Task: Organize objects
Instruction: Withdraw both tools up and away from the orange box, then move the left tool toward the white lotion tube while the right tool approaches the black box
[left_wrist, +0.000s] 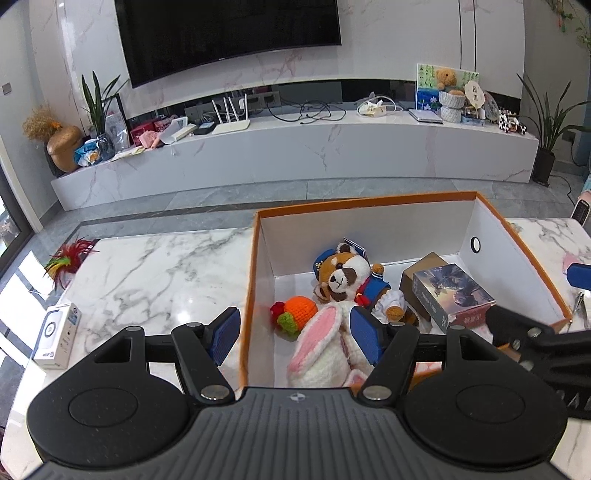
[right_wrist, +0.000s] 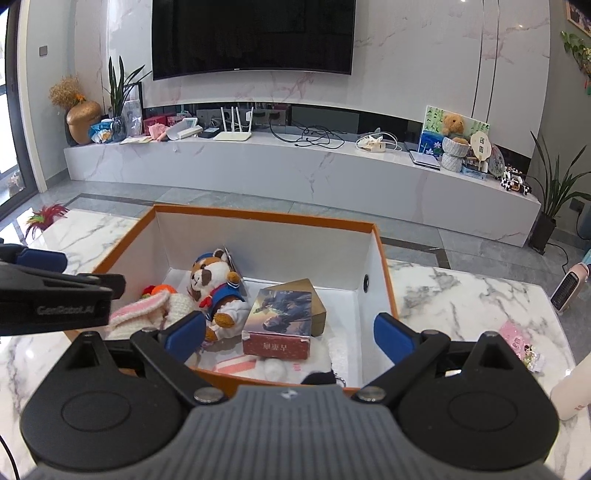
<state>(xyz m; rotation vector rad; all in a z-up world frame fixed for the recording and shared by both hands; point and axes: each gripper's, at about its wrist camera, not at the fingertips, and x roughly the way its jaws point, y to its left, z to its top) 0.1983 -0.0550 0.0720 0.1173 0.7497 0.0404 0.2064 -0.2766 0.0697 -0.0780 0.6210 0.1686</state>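
Holding one orange box (right_wrist: 380, 258), counter (left_wrist: 155, 258) also carried one white carton (left_wrist: 59, 334), box contained two plush toys, two small boxes, one knitted carrot (left_wrist: 295, 312), left tool (left_wrist: 295, 332) half open and empty, right tool (right_wrist: 291, 332) jaws opening, gripping nothing.

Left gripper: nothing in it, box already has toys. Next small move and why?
Probably swing the left gripper left toward the small white box on the marble table. Its jaws stand open over the orange box's wall, holding nothing, and that white box lies outside it.
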